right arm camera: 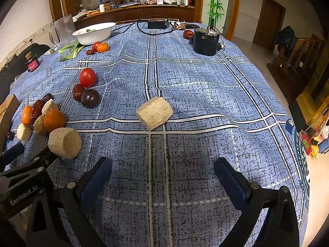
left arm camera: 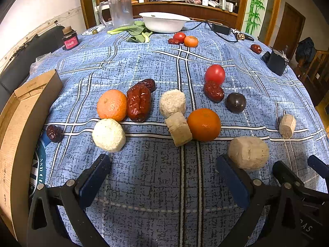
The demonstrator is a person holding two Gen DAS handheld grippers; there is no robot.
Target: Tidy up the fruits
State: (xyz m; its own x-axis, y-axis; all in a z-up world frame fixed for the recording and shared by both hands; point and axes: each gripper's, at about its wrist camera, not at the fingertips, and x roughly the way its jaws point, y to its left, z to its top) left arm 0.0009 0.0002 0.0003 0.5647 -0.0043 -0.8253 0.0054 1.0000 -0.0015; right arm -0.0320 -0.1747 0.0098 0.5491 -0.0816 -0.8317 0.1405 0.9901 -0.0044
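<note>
On the blue checked tablecloth (left arm camera: 156,65) lie two oranges (left arm camera: 112,105) (left arm camera: 204,124), a big red date (left arm camera: 138,102), a tomato (left arm camera: 215,74), a dark plum (left arm camera: 235,102) and several pale beige chunks (left arm camera: 172,103). My left gripper (left arm camera: 164,177) is open and empty, low over the cloth in front of them. One beige chunk (left arm camera: 248,152) lies just beyond its right finger. My right gripper (right arm camera: 162,177) is open and empty, with a beige chunk (right arm camera: 154,112) ahead of it. The left gripper's finger (right arm camera: 12,153) shows at the left of the right wrist view.
A white bowl (left arm camera: 164,21), a clear jug (left arm camera: 120,10), green leaves (left arm camera: 137,33), another tomato and orange (left arm camera: 185,39) and a cable stand at the far side. A black pot (right arm camera: 205,41) stands far right. A cardboard box (left arm camera: 18,127) stands at the left edge.
</note>
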